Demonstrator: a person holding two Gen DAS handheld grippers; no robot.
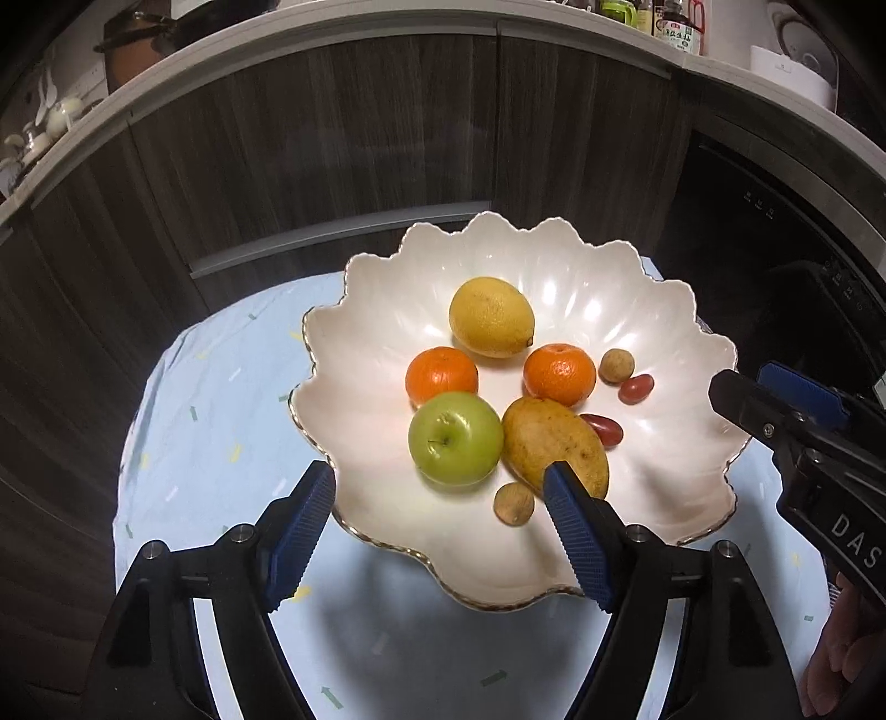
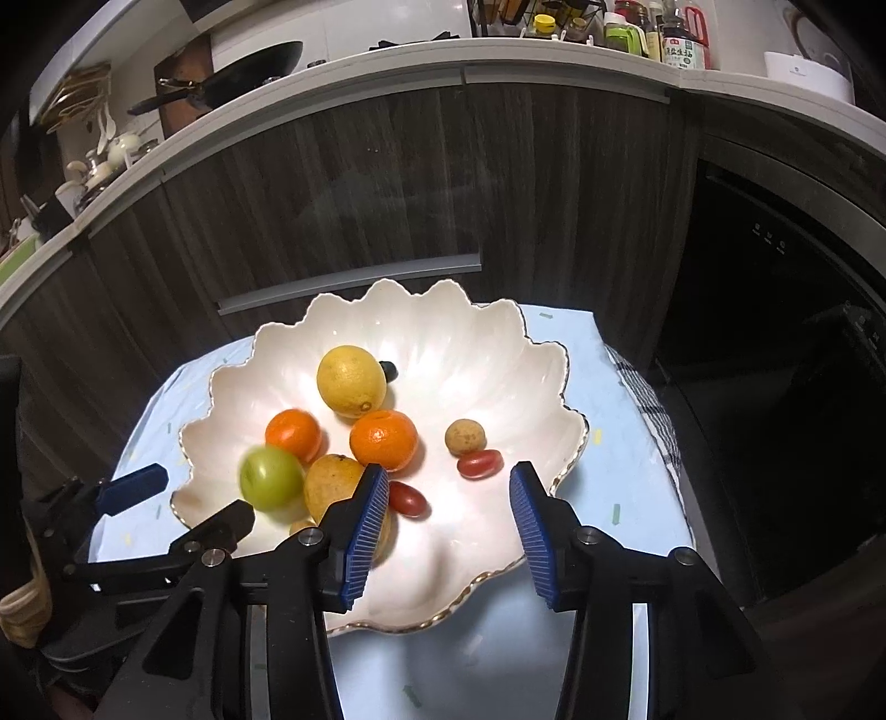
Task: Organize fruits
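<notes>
All the fruit lies in the scalloped white bowl (image 1: 637,310) on the cloth-covered tabletop (image 1: 210,421): 1 lemon (image 1: 490,317), 2 mandarins (image 1: 441,375) (image 1: 560,374), 1 green apple (image 1: 455,438), 1 mango (image 1: 554,443), 2 small brown round fruits (image 1: 616,365) (image 1: 514,503) and 2 red oblong tomatoes (image 1: 635,388) (image 1: 602,429). The apple touches the mango and the near mandarin.

The left hand-held gripper (image 1: 440,545) hovers over the bowl's near rim with its jaws spread wide and nothing between them. The right hand-held gripper (image 2: 448,526) is likewise wide open and empty, poised above the bowl's near right side, just short of the tomatoes.

No fruit appears outside the bowl, so the gathering looks finished or nearly so. In the right wrist view the apple is blurred, which suggests it is rolling. If anything remains, the next move would call for a gentle, centred close on a round fruit that can slip away.

Readable writing is scarce: "DAS" shows in white on the right gripper's body in the left wrist view. A bottle (image 2: 685,47) on the kitchen counter carries a red-and-white label with Chinese characters too small to read.
</notes>
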